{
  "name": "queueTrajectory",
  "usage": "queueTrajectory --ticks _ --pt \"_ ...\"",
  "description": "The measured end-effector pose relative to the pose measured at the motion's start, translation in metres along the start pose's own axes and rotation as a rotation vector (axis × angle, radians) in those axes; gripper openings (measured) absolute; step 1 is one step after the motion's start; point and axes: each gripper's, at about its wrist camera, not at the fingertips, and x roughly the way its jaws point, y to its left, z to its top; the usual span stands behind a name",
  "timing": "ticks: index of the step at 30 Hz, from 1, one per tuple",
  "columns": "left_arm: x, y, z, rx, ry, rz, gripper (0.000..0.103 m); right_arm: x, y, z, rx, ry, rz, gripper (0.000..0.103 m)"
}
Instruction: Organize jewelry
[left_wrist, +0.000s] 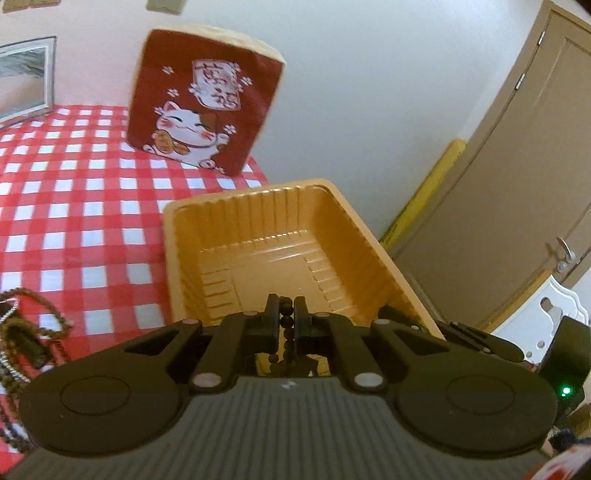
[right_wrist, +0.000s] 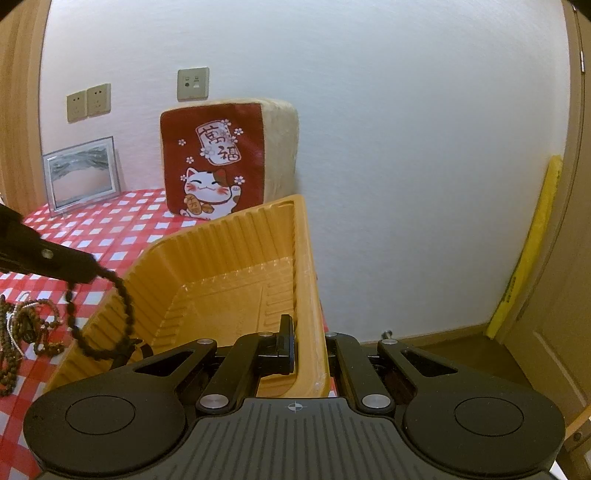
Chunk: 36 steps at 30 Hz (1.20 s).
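Note:
My left gripper (left_wrist: 286, 306) is shut on a strand of dark beads (left_wrist: 287, 332) that hangs down between its fingers. It hovers over the near wall of an orange ribbed plastic tray (left_wrist: 258, 192), whose inside is bare. In the right wrist view the left gripper (right_wrist: 92, 269) reaches in from the left, and the bead strand (right_wrist: 127, 302) droops over the tray's left wall. My right gripper (right_wrist: 308, 332) is shut on the right wall of the tray (right_wrist: 229, 218), one finger inside and one outside. A pile of beaded bracelets and chains (right_wrist: 29, 325) lies left of the tray.
A red-and-white checked cloth (left_wrist: 74, 206) covers the table. A red lucky-cat cushion (right_wrist: 221, 162) stands behind the tray and a framed picture (right_wrist: 81, 173) leans on the wall. The table edge runs just right of the tray. Beyond it are a door (left_wrist: 517, 184) and a white chair back (left_wrist: 546, 314).

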Motion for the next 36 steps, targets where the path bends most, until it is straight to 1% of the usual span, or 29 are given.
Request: queueTrajectory --ticks 7,9,12,14,17,20,25,29,33,36 --pt "0.018 -0.004 -0.004 -0.001 0.04 -0.001 0.006 0.001 -0.001 0.002 0.003 0.004 0.005 0.003" --pt "0.021 -0.004 -0.004 0.001 0.043 -0.001 0.008 0.002 -0.001 0.002 0.004 0.005 0.007 0.003" --pt "0.019 -0.005 -0.004 0.009 0.035 0.01 0.008 0.003 0.0 0.003 0.004 0.005 0.006 0.003" --pt "0.015 -0.003 -0.004 0.004 0.032 0.011 0.013 0.003 0.0 0.002 0.003 0.004 0.005 0.003" --pt "0.006 0.0 -0.004 0.0 0.019 0.023 0.015 0.004 0.0 0.002 0.002 0.005 0.004 0.003" --pt "-0.007 0.008 -0.005 -0.006 -0.001 0.051 0.017 0.004 0.0 0.002 0.001 0.005 0.001 0.003" --pt "-0.03 0.033 -0.01 -0.033 -0.02 0.135 0.018 0.005 0.0 0.003 0.001 0.006 -0.005 0.003" --pt "-0.046 0.055 -0.016 -0.073 -0.027 0.198 0.018 0.007 0.002 0.003 0.0 0.009 -0.022 0.004" --pt "-0.055 0.071 -0.021 -0.095 -0.026 0.241 0.018 0.01 0.005 0.004 -0.001 0.014 -0.04 0.004" --pt "-0.059 0.077 -0.025 -0.088 -0.023 0.273 0.018 0.011 0.007 0.005 -0.003 0.02 -0.055 0.005"
